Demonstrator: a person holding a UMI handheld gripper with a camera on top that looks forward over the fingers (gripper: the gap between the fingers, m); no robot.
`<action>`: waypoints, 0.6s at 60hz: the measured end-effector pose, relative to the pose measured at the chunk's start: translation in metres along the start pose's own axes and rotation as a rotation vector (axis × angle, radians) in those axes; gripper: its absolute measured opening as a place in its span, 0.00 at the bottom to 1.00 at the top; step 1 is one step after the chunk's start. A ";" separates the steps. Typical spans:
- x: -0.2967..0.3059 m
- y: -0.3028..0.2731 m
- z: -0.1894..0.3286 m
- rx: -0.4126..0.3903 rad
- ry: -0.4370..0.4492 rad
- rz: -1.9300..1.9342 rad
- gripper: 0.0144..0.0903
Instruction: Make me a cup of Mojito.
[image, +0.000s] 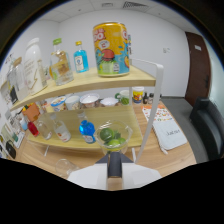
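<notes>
**Glass w/ limes dead ahead, jaws out of sight**

My jaws: can't tell if they're apart or together, since the lower part of my view is black. All I see there is a dark upright piece (114, 165) on a white base (115, 178), just this side of the glass. Can't say whether it touches the glass.

L to R on the wooden rack (146, 77):
- Top shelf: tall white bottle (34, 65) at far left, then a clear bottle w/ green cap (60, 62), a small blue bottle (80, 57), and a big yellow can (111, 49) w/ cartoon print near the right end.
- Mid shelf: row of small cups (65, 102) and bowls (90, 100), then a lime (124, 100) and a small jar (138, 93).
- Bottom shelf: a red item (33, 128) at left, a clear bottle (61, 131), and a blue-filled bottle (87, 131). Then comes the glass (114, 132), upright at the shelf's front edge, w/ green limes (107, 134) inside. The blue-filled bottle stands just beside it.

A white rack post (150, 115) slants down just right of the glass.

Further right, a white printed bag (169, 132) lies flat on the desk (165, 157). Beyond that are a dark chair (207, 125) and a brown door (197, 60).
</notes>
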 end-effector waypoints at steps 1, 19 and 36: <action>-0.003 0.003 -0.002 0.001 -0.001 0.001 0.02; -0.059 0.064 -0.012 -0.018 0.003 -0.018 0.02; -0.062 0.036 -0.010 0.113 0.212 -0.456 0.02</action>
